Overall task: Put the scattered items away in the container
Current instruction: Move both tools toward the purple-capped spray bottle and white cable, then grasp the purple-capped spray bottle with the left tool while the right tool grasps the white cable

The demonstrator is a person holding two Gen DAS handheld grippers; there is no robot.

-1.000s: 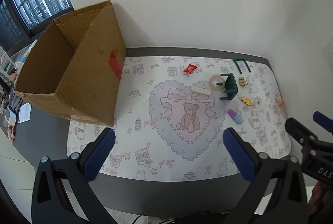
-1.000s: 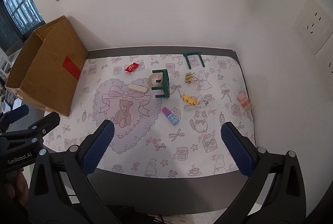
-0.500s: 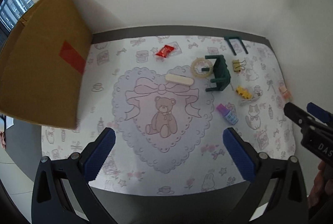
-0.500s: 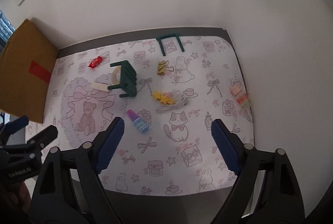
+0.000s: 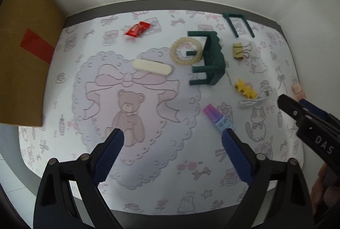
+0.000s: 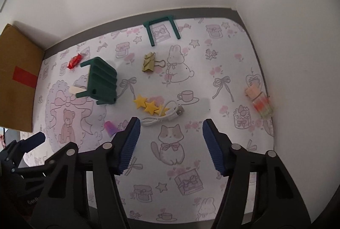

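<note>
From the left wrist view, the left gripper [image 5: 173, 152] hangs over the patterned mat [image 5: 70, 129] with its blue fingers spread wide and nothing between them, above the printed bear and heart. One cardboard box [image 5: 23, 54] stands at the mat's left edge, its top cut off by the frame, so its opening is out of sight; a red tape strip shows on its side. Scattered on the mat are one red candy wrapper [image 5: 137, 29], one cream bar [image 5: 152, 66] lying with its long axis left to right, one toothed ring [image 5: 180, 57], one dark green stool [image 5: 210, 56] tipped on its side with its legs pointing left, one green U-shaped frame [image 5: 238, 23] with its open end toward the camera, one gold binder clip [image 5: 239, 50], one yellow star strip [image 5: 245, 90], one white cable [image 5: 252, 101], and one purple-blue marker [image 5: 218, 119] whose purple end points up-left. A pink item at the right edge is mostly hidden behind the right gripper [image 5: 297, 105], whose spread cannot be judged here. From the right wrist view, the right gripper [image 6: 171, 144] is open and empty just below the cable's plug [image 6: 179, 111]. The star strip runs diagonally, touching the cable. The pink and orange item [image 6: 258, 100] lies near the right wall, blurred. The marker and bar are partly hidden, the ring entirely. The left gripper's tip shows at lower left.
</note>
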